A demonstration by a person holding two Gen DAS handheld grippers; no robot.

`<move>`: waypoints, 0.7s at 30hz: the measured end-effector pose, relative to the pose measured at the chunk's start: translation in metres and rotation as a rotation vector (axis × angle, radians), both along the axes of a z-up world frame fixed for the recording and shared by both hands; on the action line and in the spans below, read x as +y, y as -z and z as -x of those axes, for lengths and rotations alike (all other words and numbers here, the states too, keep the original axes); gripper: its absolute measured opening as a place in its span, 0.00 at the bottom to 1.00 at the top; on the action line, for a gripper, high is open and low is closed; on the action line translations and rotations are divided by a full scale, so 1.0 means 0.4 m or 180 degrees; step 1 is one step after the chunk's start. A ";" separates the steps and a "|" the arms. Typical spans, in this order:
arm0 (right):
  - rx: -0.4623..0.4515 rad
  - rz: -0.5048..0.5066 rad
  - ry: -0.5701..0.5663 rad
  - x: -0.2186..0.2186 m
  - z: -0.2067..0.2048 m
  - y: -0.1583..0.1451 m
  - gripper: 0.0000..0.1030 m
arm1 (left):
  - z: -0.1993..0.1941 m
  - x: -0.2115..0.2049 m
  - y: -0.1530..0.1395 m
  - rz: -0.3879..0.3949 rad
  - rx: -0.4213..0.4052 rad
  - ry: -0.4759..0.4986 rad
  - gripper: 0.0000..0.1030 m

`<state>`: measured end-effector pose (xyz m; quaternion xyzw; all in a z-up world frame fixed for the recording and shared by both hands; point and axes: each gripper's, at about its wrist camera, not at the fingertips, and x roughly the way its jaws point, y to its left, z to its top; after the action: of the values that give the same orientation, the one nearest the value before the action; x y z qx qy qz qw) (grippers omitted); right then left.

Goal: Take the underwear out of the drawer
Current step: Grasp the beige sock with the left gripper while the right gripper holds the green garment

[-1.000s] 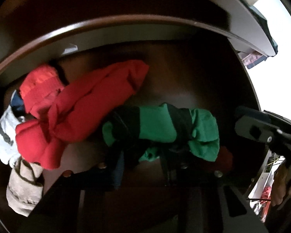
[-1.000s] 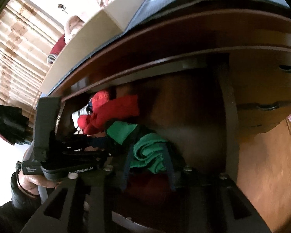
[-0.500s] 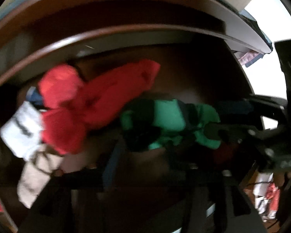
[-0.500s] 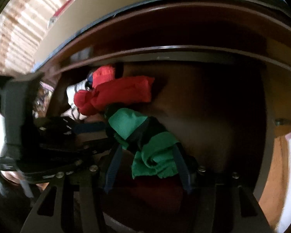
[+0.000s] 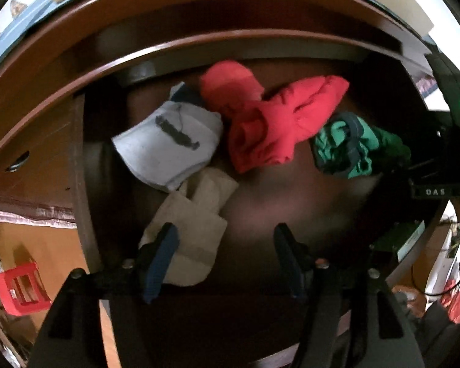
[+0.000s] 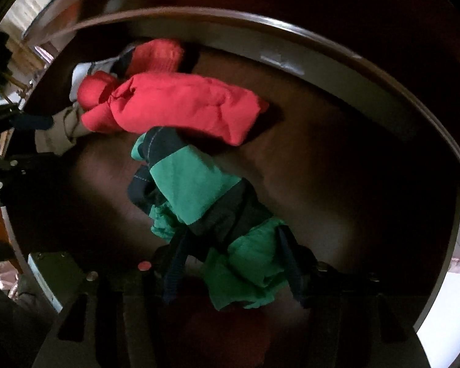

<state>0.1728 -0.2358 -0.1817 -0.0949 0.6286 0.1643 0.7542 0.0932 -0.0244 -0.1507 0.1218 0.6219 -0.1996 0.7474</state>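
The open brown drawer [image 5: 86, 165] holds several folded garments. Green and black underwear [image 6: 199, 193] lies in front of my right gripper [image 6: 230, 245], whose open fingers straddle its near end; it shows at the right of the left wrist view [image 5: 355, 147]. Red underwear [image 5: 279, 128] lies behind it, also in the right wrist view [image 6: 174, 104]. A white piece [image 5: 168, 147] and a beige piece [image 5: 196, 224] lie at the left. My left gripper [image 5: 227, 242] is open over the beige piece's near edge, holding nothing.
The dresser top overhangs the drawer [image 5: 199, 21]. A smaller red garment [image 5: 227, 79] lies at the back. A red plastic stool [image 5: 18, 288] stands on the floor at lower left. The right gripper's body [image 5: 444, 165] sits at the drawer's right side.
My left gripper has swung left, from the green underwear to the beige and white pieces. My right gripper has moved in low over the green underwear, its fingers now around its near end.
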 end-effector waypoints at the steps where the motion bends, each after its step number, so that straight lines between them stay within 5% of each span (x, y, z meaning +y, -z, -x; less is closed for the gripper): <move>1: 0.0026 0.0042 -0.0027 0.005 -0.003 0.004 0.61 | -0.006 -0.009 -0.001 -0.0065 -0.0011 0.0018 0.65; 11: 0.0048 0.0277 -0.0343 0.053 0.026 0.007 0.58 | -0.070 -0.066 0.004 -0.0405 0.0029 0.0107 0.75; 21: 0.0008 -0.0208 -0.0015 -0.018 0.065 -0.044 0.39 | -0.092 -0.154 0.041 -0.0990 0.0145 0.0542 0.72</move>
<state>0.1466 -0.2431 -0.1642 -0.0715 0.6236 0.1866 0.7557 0.1302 -0.0862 -0.1669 0.2836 0.6494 -0.1662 0.6857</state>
